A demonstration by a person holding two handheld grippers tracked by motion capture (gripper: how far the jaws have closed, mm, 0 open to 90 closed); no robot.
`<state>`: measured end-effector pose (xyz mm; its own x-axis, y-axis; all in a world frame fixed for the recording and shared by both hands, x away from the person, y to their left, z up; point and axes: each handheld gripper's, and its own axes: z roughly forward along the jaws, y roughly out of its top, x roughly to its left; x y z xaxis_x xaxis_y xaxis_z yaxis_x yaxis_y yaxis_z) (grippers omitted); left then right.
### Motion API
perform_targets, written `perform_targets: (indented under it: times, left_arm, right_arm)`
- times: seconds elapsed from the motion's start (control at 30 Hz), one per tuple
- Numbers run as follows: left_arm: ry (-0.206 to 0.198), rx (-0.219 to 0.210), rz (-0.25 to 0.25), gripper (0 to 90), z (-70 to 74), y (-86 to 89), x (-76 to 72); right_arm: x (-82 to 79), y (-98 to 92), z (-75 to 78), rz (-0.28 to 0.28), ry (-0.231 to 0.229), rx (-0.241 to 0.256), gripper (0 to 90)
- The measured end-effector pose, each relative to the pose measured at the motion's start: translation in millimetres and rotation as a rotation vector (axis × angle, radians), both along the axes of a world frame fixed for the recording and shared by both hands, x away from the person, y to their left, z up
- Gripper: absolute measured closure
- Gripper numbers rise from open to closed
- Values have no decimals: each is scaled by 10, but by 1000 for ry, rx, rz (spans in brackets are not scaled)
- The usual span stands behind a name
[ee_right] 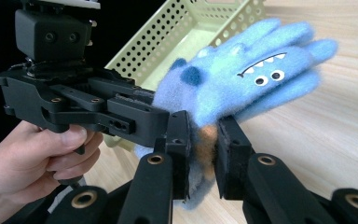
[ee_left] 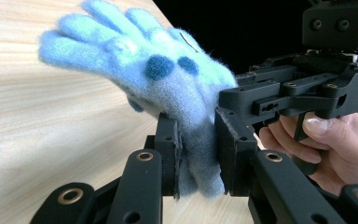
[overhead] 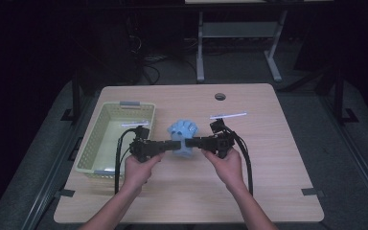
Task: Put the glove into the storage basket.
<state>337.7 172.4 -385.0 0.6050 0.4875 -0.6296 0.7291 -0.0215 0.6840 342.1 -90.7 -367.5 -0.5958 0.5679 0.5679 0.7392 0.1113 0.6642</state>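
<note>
The fluffy blue monster-face glove (overhead: pixel 182 139) is pinched at its cuff by both the left claw (ee_left: pixel 198 156) and right claw (ee_right: pixel 203 154), fingers pointing toward the table's far edge, just right of the pale green perforated plastic basket (overhead: pixel 106 143).

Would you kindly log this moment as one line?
left gripper: shut on blue glove | right gripper: shut on blue glove | glove: above table | basket: left

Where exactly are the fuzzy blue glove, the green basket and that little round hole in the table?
glove (ee_right: pixel 261 81): right gripper view, its monster face.
basket (overhead: pixel 90 146): high view, its left wall.
hole (overhead: pixel 220 96): high view, its dark middle.
</note>
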Motion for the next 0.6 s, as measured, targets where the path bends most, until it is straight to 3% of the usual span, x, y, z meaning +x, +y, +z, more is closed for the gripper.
perform_targets:
  times: [0.6]
  left_arm:
    - [13,-39,11,722,77,195,29]
  right_arm:
    - [65,166,105,18,-18,21,775]
